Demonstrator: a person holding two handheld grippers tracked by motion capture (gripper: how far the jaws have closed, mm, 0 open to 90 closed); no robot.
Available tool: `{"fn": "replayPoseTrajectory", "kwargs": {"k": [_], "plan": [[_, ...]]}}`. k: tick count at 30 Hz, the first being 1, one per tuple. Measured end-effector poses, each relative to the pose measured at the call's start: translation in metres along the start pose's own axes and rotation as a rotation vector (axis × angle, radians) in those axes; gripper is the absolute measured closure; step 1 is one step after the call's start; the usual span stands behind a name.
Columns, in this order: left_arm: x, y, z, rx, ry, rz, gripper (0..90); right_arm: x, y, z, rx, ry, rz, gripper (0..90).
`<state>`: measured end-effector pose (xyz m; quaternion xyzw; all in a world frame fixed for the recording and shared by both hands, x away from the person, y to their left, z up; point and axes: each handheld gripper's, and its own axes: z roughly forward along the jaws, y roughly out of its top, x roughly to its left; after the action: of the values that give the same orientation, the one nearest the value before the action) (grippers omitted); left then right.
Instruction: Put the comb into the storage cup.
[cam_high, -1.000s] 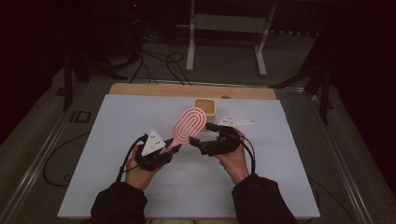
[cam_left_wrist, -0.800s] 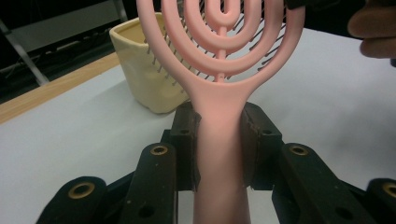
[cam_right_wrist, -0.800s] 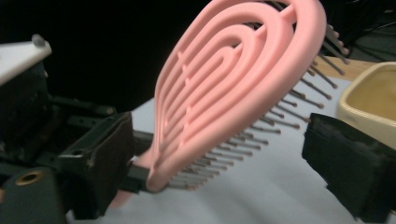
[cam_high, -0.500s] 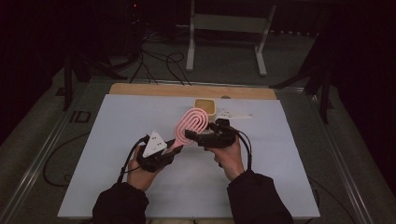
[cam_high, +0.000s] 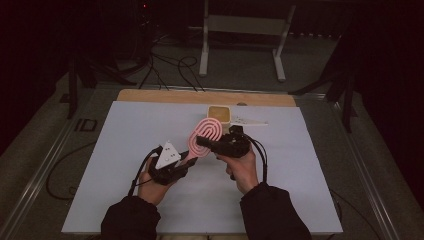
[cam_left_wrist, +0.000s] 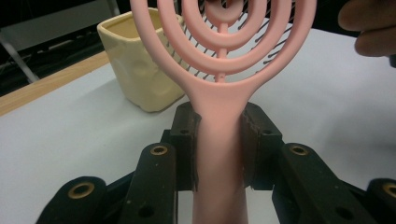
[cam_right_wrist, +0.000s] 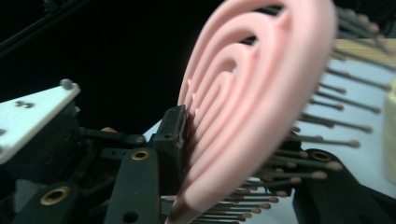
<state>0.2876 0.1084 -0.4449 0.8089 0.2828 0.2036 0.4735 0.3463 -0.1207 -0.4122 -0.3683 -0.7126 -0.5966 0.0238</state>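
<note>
Left gripper view: brush (cam_left_wrist: 219, 140) handle between jaws

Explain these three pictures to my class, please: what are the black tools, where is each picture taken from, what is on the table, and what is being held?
No robot here: a person sits at a table with a hand-held two-jaw tool in each hand. The left gripper and the right gripper both show in the high view, taken from a fixed camera above the person looking down on the table.

The other two pictures come from small cameras riding on the grippers, looking along their black jaws.

Both tools hold one thing: a pink hairbrush with looped ribs and dark bristles. In the left gripper view, the jaws pinch its handle. In the right gripper view, the jaws sit either side of the brush head, one against its back, one among the bristles.

On the table stands a cream cup, beyond the brush.
</note>
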Motion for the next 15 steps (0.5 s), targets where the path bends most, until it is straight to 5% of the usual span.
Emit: {"fn": "replayPoseTrajectory", "kwargs": {"k": [6, 15], "plan": [[0.000, -0.002, 0.003, 0.010, -0.007, -0.002, 70.3, 0.007, 0.000, 0.002, 0.004, 0.037, -0.023, 63.2], [0.002, -0.003, 0.002, 0.003, 0.005, 0.000, 69.5, 0.012, -0.002, 0.004, -0.013, 0.014, -0.005, 63.6]]}}
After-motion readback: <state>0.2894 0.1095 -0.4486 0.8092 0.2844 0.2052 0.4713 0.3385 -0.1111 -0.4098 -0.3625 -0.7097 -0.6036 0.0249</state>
